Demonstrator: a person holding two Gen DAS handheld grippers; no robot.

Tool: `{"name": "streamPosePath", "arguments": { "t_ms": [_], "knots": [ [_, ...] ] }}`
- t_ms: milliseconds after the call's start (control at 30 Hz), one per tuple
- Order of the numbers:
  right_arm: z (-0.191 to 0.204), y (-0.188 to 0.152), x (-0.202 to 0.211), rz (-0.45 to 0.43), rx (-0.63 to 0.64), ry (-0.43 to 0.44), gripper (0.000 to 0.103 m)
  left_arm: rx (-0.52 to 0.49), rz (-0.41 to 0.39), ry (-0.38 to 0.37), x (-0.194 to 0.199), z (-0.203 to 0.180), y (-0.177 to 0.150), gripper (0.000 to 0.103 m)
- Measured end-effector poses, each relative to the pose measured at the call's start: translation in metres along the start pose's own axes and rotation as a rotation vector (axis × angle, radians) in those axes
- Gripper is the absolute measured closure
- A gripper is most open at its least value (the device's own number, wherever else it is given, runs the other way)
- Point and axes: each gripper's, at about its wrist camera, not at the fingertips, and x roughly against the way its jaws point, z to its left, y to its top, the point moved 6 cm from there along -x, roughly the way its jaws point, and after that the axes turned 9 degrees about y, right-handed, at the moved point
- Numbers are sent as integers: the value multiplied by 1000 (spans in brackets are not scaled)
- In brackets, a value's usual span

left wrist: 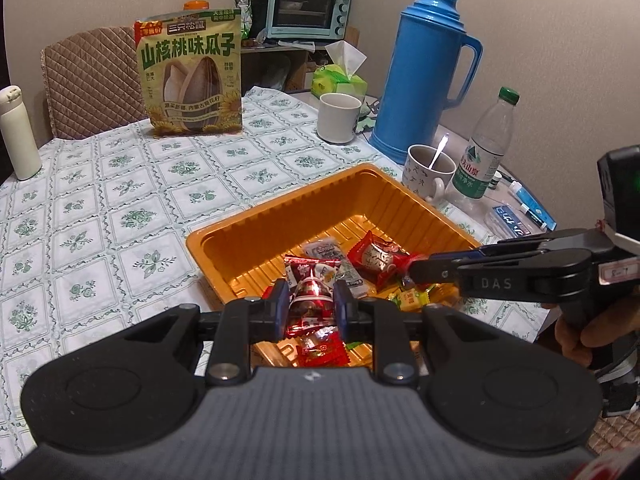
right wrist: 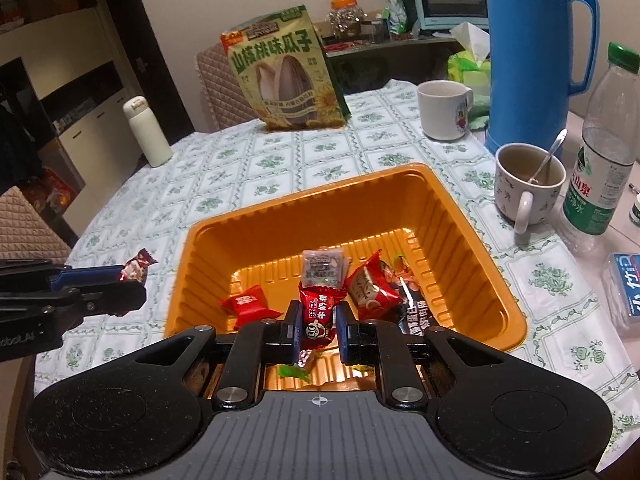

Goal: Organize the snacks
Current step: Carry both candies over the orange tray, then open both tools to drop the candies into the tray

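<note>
**Snack sort: both tongs loaded over tray**

- Left gripper point(left wrist: 311, 309): jaws nearly closed, clamped on a dark-red foil candy point(left wrist: 310, 296); held at the tray's near-left edge, presumably for dropping in.
- Tray point(right wrist: 460, 216): orange, ribbed, mid-table; holding red wrappers, one clear sachet point(right wrist: 323, 266), one dark packet point(right wrist: 416, 316). Evidently the collecting bin.
- Right gripper point(right wrist: 318, 322): jaws narrow, pads on each side of a red milk candy point(right wrist: 318, 312), over the tray floor; whether still pinched or just freed, not clear.
- Seed bag point(left wrist: 191, 80): upright, far side, untouched.
- Surface: table under a white cloth point(left wrist: 100, 220) with green floral squares. Flask point(left wrist: 18, 132) far left; mugs, blue thermos point(left wrist: 424, 68), water bottle point(left wrist: 486, 148) right.
- Room: padded chair, tissue pack, teal oven point(left wrist: 308, 8) on shelf behind.
</note>
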Motion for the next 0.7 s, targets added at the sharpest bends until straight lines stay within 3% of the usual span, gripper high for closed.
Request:
{"name": "streamPosePath", "arguments": {
  "t_ms": [100, 167, 700],
  "knots": [
    [-4, 2, -1, -10, -10, -2, 63, 1, 4, 1, -4, -2, 2, 82],
    [-6, 3, 0, -17, -8, -6, 60, 4, 6, 2, -7, -2, 3, 81],
    [-33, 20, -6, -20, -79, -62, 59, -26, 27, 25, -53, -8, 24, 81]
  ]
}}
